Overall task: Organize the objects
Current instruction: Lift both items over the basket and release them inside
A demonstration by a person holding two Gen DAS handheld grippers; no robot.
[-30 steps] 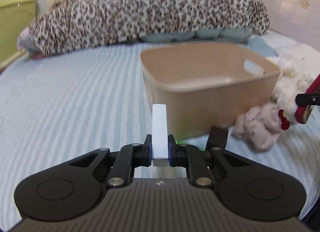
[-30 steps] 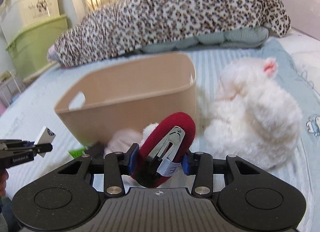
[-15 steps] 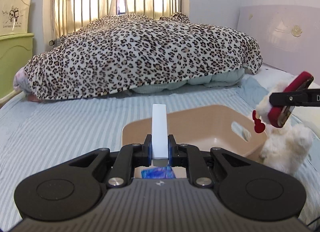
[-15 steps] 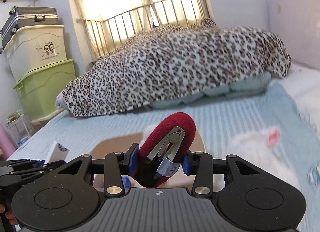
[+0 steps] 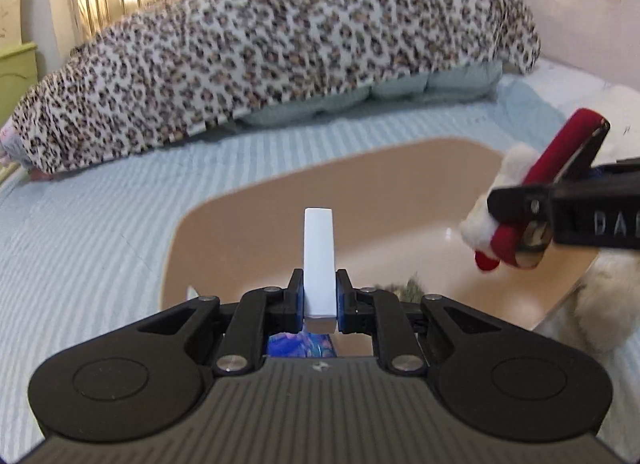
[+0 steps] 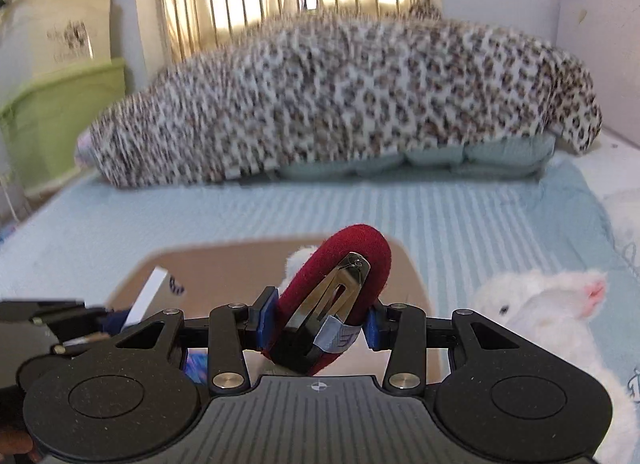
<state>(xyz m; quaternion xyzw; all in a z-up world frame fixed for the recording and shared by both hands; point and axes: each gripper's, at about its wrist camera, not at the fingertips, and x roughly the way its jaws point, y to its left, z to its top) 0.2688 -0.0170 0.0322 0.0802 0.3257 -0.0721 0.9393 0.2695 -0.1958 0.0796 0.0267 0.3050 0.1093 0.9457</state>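
My left gripper (image 5: 318, 300) is shut on a small white box (image 5: 318, 260) that stands upright between the pads, held over the near part of the beige plastic bin (image 5: 224, 204). My right gripper (image 6: 316, 324) is shut on a red fabric hair clip (image 6: 340, 264) with a metal snap and a white fluffy trim, also held over the bin (image 6: 240, 260). In the left wrist view the right gripper (image 5: 532, 204) and its clip (image 5: 548, 168) hang over the bin's right side. The white box also shows in the right wrist view (image 6: 146, 296). A blue patterned item (image 5: 298, 344) lies in the bin.
The bin sits on a light blue striped bedspread (image 5: 100, 232). A white plush toy (image 6: 552, 312) lies right of the bin. A leopard-print blanket (image 5: 280, 48) heaps across the far bed. Green and cream storage boxes (image 6: 52, 112) stand at the left, beside the metal bed frame.
Both grippers rose from beside the bin's near wall to above its opening, still holding the white box and the red hair clip. The right gripper has come closer to the left one.
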